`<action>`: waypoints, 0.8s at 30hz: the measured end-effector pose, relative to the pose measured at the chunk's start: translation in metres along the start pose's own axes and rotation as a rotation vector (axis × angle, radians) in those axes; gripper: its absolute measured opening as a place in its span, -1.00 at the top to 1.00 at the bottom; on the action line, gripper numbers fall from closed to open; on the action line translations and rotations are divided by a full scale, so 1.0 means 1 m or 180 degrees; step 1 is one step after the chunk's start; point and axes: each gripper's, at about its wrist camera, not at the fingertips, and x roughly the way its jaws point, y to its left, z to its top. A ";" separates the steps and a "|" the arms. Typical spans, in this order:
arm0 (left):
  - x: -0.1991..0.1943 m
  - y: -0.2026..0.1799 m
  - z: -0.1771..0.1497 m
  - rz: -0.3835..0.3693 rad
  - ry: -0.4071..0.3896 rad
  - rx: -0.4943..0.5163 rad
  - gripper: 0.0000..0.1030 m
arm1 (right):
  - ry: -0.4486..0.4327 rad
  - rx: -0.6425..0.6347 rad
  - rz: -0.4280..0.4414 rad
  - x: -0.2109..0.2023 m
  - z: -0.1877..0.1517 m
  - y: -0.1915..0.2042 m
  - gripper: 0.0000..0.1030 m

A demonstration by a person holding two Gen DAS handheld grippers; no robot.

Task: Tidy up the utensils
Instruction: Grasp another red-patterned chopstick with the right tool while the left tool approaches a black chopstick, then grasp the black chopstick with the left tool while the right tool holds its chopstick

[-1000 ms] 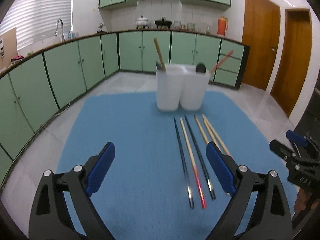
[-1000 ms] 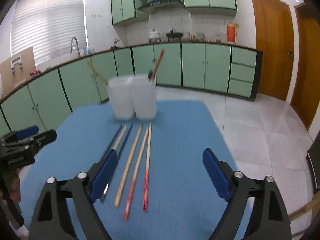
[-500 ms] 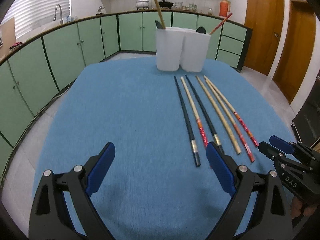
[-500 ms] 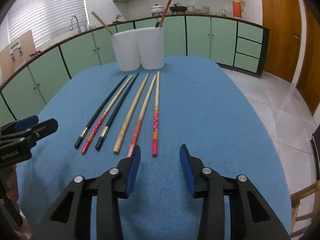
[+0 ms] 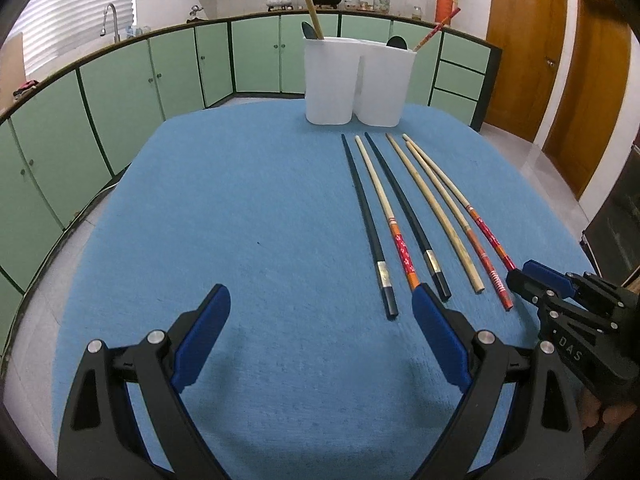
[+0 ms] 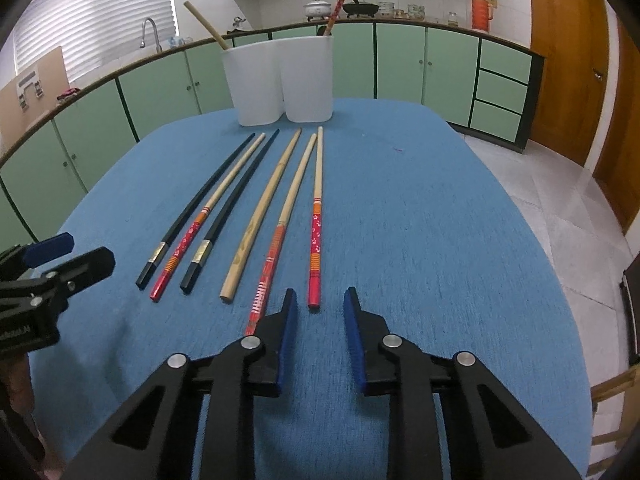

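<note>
Several chopsticks lie side by side on the blue table cover (image 5: 240,220): two black ones (image 6: 204,196), red-patterned ones (image 6: 316,216) and a plain bamboo one (image 6: 262,216). They also show in the left wrist view (image 5: 416,216). Two joined white holders (image 6: 280,80) stand at the far edge, each holding a chopstick and a dark utensil. My right gripper (image 6: 318,308) is partly open and empty, its tips just short of the near end of the rightmost red chopstick. My left gripper (image 5: 320,312) is wide open and empty, left of the chopsticks' near ends.
The blue cover's edges drop off to a tiled floor (image 6: 560,200). Green kitchen cabinets (image 5: 160,80) run along the back and left. Wooden doors (image 5: 560,60) stand at the right. A chair corner (image 6: 612,408) shows at the lower right.
Both grippers have dropped lower over the table and closer to the chopsticks' near ends. The right gripper's jaws have narrowed from wide open to partly open. The left stays wide.
</note>
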 end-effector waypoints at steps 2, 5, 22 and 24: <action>0.001 -0.001 0.000 -0.0008 0.0020 -0.0006 -0.74 | 0.0007 -0.0045 -0.0037 0.001 0.000 0.003 0.63; 0.003 -0.003 -0.002 -0.0018 0.0047 0.0002 -0.74 | 0.0016 -0.0124 -0.0070 0.002 0.001 0.007 0.88; 0.024 -0.016 -0.004 -0.0005 0.0267 0.0005 -0.39 | 0.0008 0.0000 0.0041 0.003 0.002 0.001 0.89; 0.025 -0.018 -0.004 0.0014 0.0261 0.0014 -0.30 | 0.0007 0.0010 0.0052 0.002 0.001 0.000 0.89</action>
